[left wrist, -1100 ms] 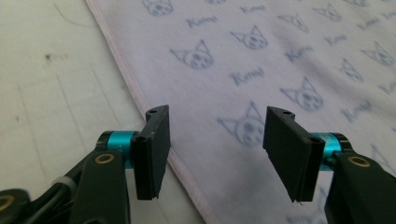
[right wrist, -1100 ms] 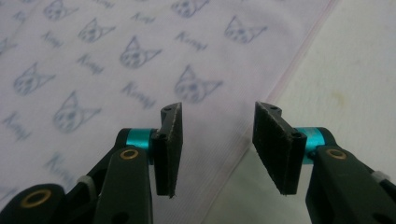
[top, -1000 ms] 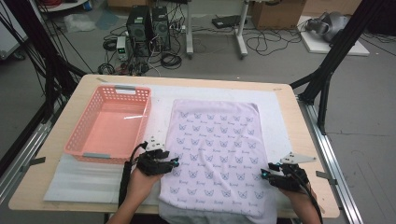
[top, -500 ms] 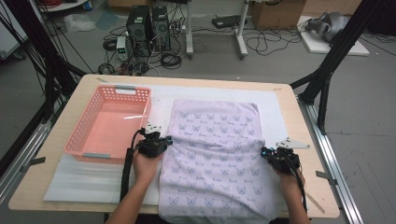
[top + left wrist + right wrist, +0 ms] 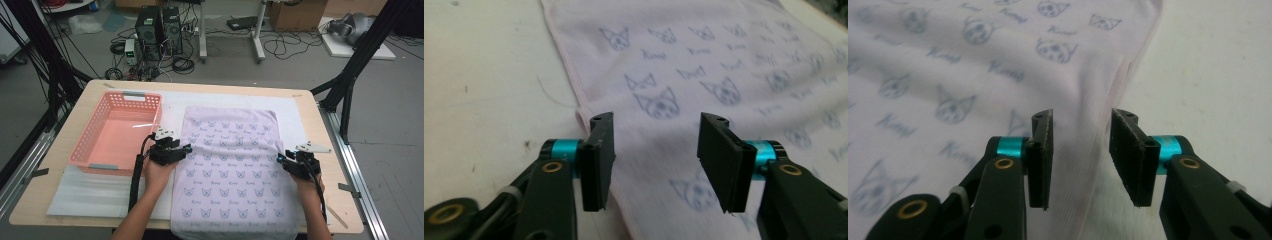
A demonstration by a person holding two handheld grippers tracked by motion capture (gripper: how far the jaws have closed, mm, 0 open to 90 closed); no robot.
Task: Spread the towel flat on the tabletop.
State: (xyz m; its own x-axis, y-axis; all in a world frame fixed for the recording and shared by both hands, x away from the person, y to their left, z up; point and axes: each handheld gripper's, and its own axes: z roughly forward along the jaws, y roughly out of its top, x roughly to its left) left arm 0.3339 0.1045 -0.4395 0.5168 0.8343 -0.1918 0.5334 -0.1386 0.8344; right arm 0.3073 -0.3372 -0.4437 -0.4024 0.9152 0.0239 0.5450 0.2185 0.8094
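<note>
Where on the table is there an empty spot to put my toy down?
The white mat in front of the pink basket, left of the cloth, is bare. So is the strip of mat behind the cloth, near the far edge, and the bare wood right of the right gripper. The middle is crowded: the cloth covers it, with a gripper at each side, the left gripper beside the basket.

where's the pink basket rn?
In the high view, the pink plastic lattice basket sits at the table's left, just left of the lilac cat-print cloth, with the left gripper by its near right corner.
</note>
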